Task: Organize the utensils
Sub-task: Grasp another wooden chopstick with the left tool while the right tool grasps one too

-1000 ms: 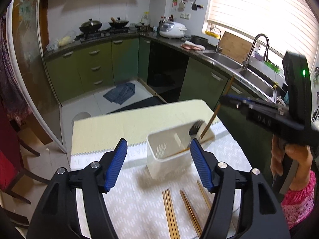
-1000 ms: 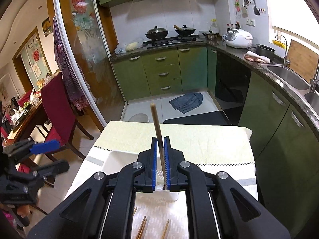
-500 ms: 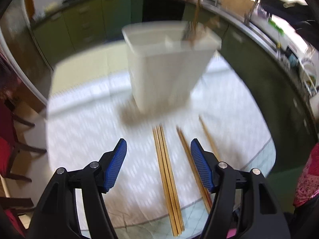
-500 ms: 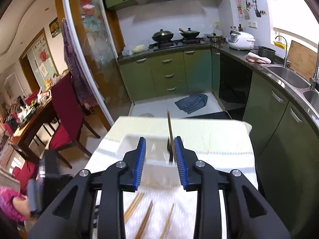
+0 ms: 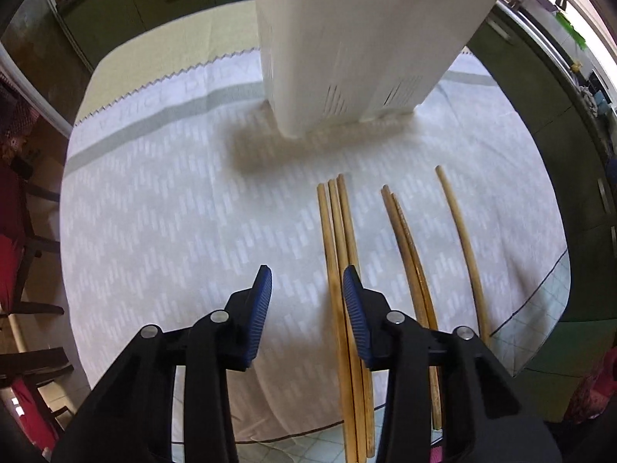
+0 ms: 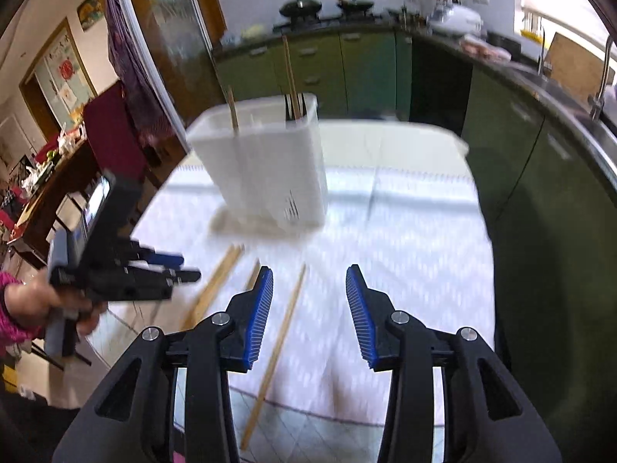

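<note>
Left gripper (image 5: 307, 289) hangs low over the tablecloth (image 5: 173, 212) with its jaws apart and empty, a bundle of 3 chopsticks (image 5: 339, 239) lying beside its right finger. Right gripper (image 6: 308, 301) also gapes, holding nothing; ahead of it stands the white utensil holder (image 6: 266, 169) with 2 chopsticks upright inside.

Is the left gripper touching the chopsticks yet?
Cannot tell. In the left wrist view, the open left gripper overlaps the group of three chopsticks, but no gap or contact shows plainly.
</note>
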Demonstrator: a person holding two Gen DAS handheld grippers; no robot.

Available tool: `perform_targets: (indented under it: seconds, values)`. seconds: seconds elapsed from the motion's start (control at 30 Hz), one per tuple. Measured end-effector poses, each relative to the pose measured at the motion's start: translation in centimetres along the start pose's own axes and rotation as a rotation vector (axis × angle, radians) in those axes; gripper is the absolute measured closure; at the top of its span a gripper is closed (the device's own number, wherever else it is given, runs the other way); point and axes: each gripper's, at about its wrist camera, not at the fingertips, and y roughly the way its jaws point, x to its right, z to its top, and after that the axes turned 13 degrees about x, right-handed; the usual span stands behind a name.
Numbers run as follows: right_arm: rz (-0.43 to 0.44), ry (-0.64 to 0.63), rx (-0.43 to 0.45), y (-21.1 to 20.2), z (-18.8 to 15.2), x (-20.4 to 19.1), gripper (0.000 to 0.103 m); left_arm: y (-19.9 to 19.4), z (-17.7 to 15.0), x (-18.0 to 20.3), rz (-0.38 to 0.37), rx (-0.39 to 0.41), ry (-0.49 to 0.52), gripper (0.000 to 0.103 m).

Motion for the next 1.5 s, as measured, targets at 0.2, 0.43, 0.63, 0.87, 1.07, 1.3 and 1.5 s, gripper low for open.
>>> perform_targets:
  seconds: [0.2,0.43,0.63,0.87,1.07,1.3,1.5]
  values:
    - [0.002,0.033,-0.050,1.6,-0.9,1.1,0.063,0.7,0.0,0.7,0.016,-0.008,0.030,0.074]
    - [0.020,0.018,-0.073,2.2,-0.9,0.2,0.061,2.0,0.2,1.6,0.023,-0.031,0.042,0.076]
    - [0.026,0.013,-0.103,3.4,-1.4,-0.3,0.061,2.9,0.4,1.9,0.022,-0.043,0.049,0.076]
    - [0.016,-0.010,-0.153,4.9,-1.9,-1.2,0.061,3.7,0.2,2.3,0.004,-0.058,0.047,0.084]
    - [0.006,-0.039,-0.207,7.0,-3.3,-2.4,0.061,3.9,-0.1,2.0,0.016,-0.052,0.046,0.095]
    - [-0.007,-0.083,-0.294,10.2,-5.5,-3.7,0.061,3.4,-0.8,0.0,0.037,-0.056,0.026,0.095]
    - [-0.025,-0.106,-0.350,12.5,-6.0,-4.8,0.064,3.3,-1.0,-0.8,0.039,-0.048,0.023,0.095]
